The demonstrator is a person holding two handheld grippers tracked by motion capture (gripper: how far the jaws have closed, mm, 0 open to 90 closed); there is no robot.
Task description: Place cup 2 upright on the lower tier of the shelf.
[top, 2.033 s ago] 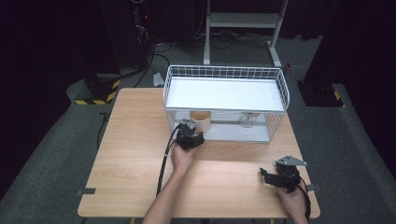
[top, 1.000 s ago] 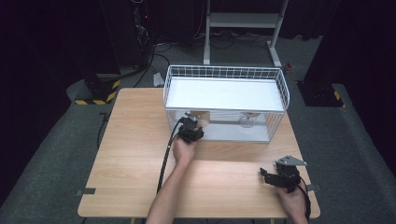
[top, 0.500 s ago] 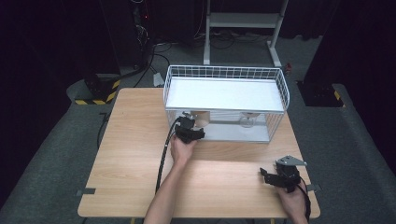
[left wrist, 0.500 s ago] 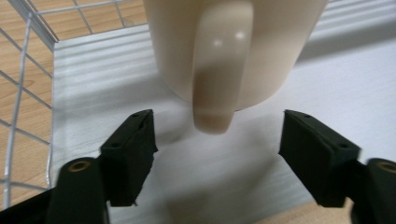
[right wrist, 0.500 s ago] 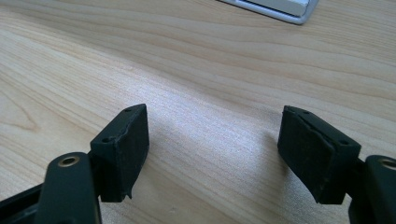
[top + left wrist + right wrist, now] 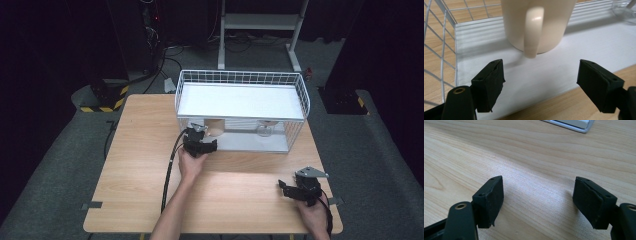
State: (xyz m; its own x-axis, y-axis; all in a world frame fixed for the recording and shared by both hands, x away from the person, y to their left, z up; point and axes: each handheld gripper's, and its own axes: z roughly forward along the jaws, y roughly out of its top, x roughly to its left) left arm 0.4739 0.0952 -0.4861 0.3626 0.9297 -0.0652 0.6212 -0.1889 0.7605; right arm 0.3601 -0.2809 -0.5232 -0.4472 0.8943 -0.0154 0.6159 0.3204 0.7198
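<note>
Black jaws of the left gripper [image 6: 539, 82] stand wide apart, empty, just short of the cream mug [image 6: 537, 25], whose handle [image 6: 532, 32] faces the camera at top centre of the left gripper view. Best approach, I judge: ease forward, centre on the handle or the mug body, then close, minding the wire rack [image 6: 242, 107] side at left. High view: left hand [image 6: 191, 165] at mid-frame, forearm coming up from the bottom edge. Right gripper [image 6: 287, 189] rests lower right on the wooden table [image 6: 140, 170], jaws also wide, holding nothing.
</note>
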